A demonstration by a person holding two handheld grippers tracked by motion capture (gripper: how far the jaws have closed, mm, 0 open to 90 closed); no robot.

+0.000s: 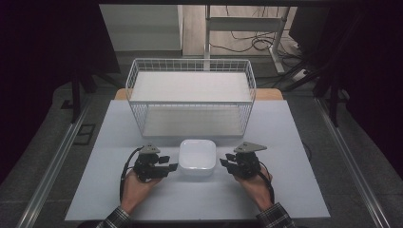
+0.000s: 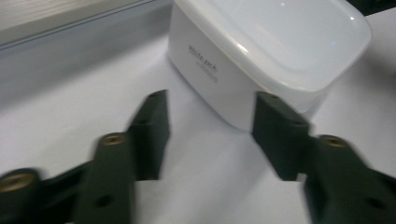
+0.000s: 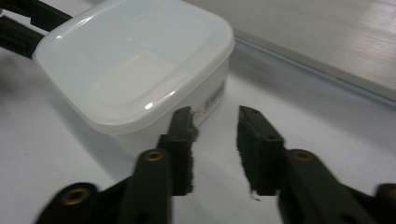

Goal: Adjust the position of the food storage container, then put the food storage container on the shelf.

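Two hands reach in over a pale table (image 1: 95, 190), each holding a black two-jaw gripper. The left gripper (image 1: 167, 166) has its jaws spread wide and empty, one tip just beside the near corner of a white lidded container (image 1: 196, 157). In the left gripper view that container (image 2: 266, 51) sits just beyond and to the right of the tool (image 2: 210, 126), small print on its side. The right gripper (image 1: 225, 163) holds its jaws parted more narrowly, gripping nothing; in the right gripper view the box (image 3: 135, 70) lies ahead and left of the jaws (image 3: 215, 135), touching or nearly touching the left one. Beyond both tools stands a white wire basket (image 1: 190, 97), open front facing them.
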